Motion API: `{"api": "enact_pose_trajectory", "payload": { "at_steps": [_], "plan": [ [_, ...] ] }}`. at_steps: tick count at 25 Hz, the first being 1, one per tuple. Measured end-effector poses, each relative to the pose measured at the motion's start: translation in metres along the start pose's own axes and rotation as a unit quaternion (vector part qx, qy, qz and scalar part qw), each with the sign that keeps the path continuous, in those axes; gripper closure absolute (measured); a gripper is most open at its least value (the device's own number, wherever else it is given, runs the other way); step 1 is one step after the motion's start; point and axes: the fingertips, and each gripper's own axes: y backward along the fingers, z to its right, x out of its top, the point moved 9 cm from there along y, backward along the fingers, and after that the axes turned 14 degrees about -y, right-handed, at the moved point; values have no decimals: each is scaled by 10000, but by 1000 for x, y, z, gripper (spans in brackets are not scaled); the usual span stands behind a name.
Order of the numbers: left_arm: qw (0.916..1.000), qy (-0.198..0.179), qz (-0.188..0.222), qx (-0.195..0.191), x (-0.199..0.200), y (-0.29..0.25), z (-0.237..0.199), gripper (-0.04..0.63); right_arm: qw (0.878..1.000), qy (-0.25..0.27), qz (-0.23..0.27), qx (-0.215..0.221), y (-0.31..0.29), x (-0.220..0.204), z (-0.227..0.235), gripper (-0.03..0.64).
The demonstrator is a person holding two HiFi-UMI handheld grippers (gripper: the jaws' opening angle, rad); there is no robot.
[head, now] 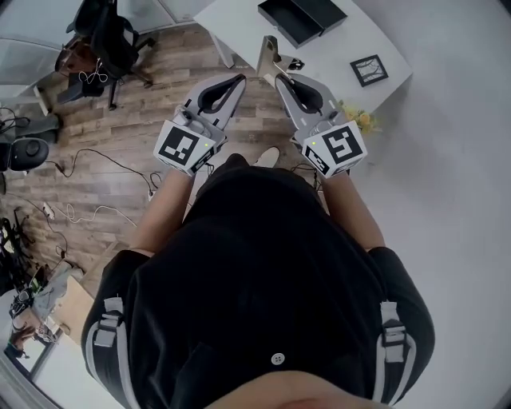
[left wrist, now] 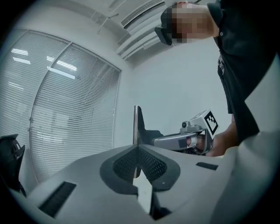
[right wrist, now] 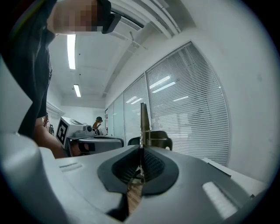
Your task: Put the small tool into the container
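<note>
While the left hand-held gripper point(left wrist: 138, 148) is closed, the right hand-held gripper point(right wrist: 141, 151) pinches 1 small tool point(right wrist: 143, 123).

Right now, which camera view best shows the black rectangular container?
The head view: the black rectangular container sits on the white table, seen from above. Neither the left gripper view nor the right gripper view shows it at all.

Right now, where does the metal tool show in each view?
Head view: metal tool, top centre, at the right gripper tip.
Left gripper view: centre, upright beyond the jaws.
Right gripper view: centre, upright from shut jaws.
Shared landmark: the right gripper that holds it, in all three.
</note>
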Motion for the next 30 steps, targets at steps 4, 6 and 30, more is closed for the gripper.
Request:
{"api": "enact_pose_trajectory", "payload": {
  "at_steps": [4,6,30],
  "plan": [
    [9999,-92,-66,-33,0,-22,-10,586,10000,-30,15,-45,-4,4,20,604],
    [9998,-118,-98,-111,0,-31,-14,586,9998,-106,49,-131,-7,4,31,604],
    [9878,-26,150,-1550,-55,-100,-187,586,9861,-301,163,-1628,-141,10,67,603]
  ]
}}
